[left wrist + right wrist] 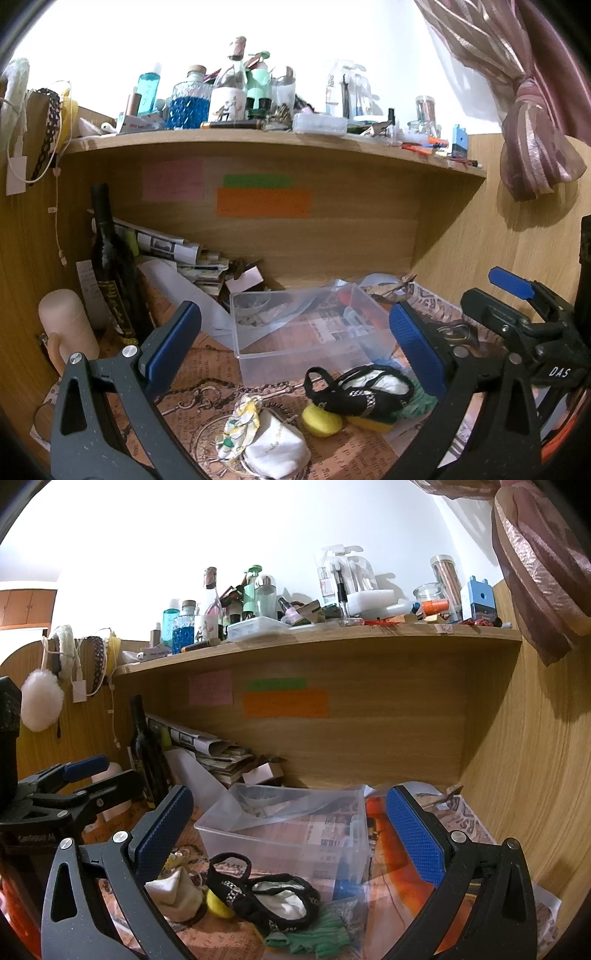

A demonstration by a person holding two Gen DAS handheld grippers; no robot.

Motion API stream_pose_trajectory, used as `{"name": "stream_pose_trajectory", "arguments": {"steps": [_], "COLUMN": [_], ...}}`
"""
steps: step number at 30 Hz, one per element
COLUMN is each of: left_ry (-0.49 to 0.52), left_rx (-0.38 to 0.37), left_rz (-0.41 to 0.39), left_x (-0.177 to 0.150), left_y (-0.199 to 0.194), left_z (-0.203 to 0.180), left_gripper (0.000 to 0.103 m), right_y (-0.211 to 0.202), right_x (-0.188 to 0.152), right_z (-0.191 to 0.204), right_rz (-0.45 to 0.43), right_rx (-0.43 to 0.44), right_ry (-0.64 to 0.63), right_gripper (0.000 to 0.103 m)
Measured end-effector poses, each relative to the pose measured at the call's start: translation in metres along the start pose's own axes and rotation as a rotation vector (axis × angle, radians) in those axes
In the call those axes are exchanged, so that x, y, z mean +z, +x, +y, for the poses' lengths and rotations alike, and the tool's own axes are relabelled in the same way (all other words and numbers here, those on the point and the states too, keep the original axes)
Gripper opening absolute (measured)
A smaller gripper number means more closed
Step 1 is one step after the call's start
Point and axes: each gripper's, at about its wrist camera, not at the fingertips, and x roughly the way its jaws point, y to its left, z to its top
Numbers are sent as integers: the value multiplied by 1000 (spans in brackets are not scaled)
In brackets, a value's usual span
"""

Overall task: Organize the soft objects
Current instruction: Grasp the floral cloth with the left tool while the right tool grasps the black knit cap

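Observation:
A clear plastic box stands open on the printed paper desk cover, also in the right wrist view. In front of it lie soft things: a black and white pouch with a loop, a yellow sponge, a green cloth, and a white cloth with a floral scrunchie. My left gripper is open and empty above them. My right gripper is open and empty, and shows at the right of the left view.
A dark wine bottle and a pale cup stand at the left. Stacked papers lie at the back. A crowded shelf of bottles hangs above. Wooden walls close both sides; a curtain hangs right.

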Motion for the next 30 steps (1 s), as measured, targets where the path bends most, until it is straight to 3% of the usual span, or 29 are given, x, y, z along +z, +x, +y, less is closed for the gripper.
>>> {"name": "stream_pose_trajectory", "arguments": {"steps": [12, 19, 21, 23, 30], "left_ry": [-30, -70, -86, -94, -123], "left_rx": [75, 107, 108, 106, 52], "left_rz": [215, 311, 324, 345, 421], "left_x": [-36, -65, -70, -73, -87], "left_y": [39, 51, 53, 57, 75], "left_z": [44, 60, 63, 64, 68], "left_gripper": [103, 103, 100, 87, 65], "right_y": [28, 43, 46, 51, 68], "right_x": [-25, -49, -54, -59, -70], "right_z": [-18, -17, -13, -8, 5], "right_rz": [167, 290, 313, 332, 402], "right_rx": [5, 62, 90, 115, 186], "right_ry": [29, 38, 38, 33, 11], "right_gripper": [103, 103, 102, 99, 80]}}
